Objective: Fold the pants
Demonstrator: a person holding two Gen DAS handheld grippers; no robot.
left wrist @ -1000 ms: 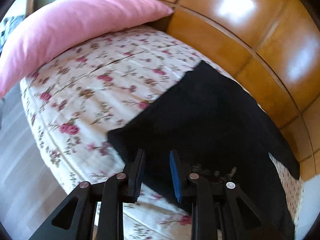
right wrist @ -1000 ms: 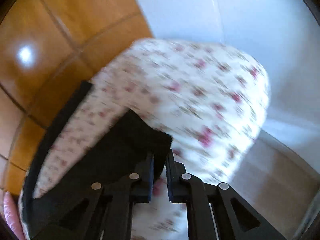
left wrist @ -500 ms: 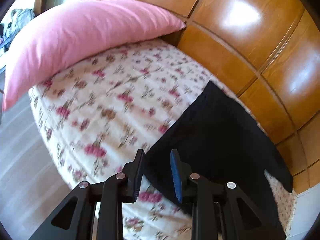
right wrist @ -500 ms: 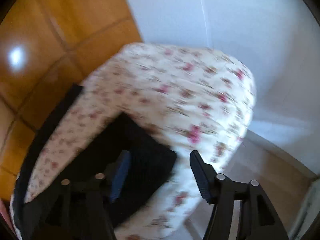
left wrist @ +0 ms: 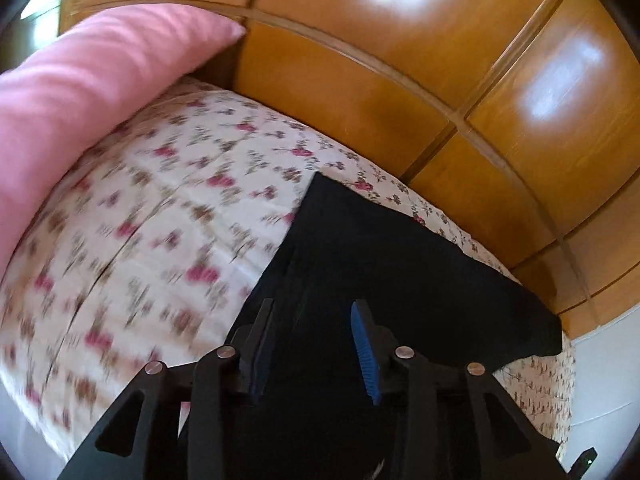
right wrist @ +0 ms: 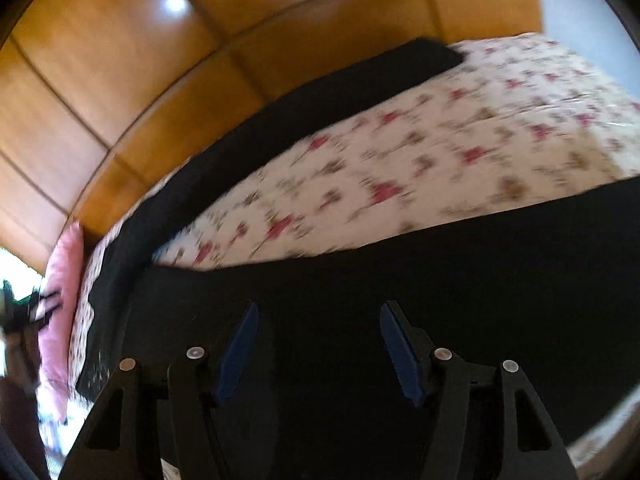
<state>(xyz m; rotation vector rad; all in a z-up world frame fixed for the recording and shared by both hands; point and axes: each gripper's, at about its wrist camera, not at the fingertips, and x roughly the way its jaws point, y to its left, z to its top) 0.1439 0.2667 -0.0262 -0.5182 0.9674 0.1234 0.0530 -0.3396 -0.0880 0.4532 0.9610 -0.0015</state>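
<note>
Black pants (left wrist: 400, 272) lie spread on the floral bedspread (left wrist: 168, 200), along the side next to the wooden panelled wall (left wrist: 400, 80); a pink pillow (left wrist: 80, 88) rests at the head of the bed. Left gripper (left wrist: 316, 340): jaws parted, nothing between the blue pads (left wrist: 366, 356), poised over the near edge of the cloth. Right gripper (right wrist: 316, 344): jaws wide apart, empty, hovering above a broad dark expanse of the garment. In the right wrist view one leg (right wrist: 280, 112) runs along the wall and another dark band crosses the foreground, with bedspread showing between them. Judgement: the folding appears to be at an early stage; the legs seem not yet brought together, and every lengthwise fold remains to be made. Motion blur hides finer creases.
</note>
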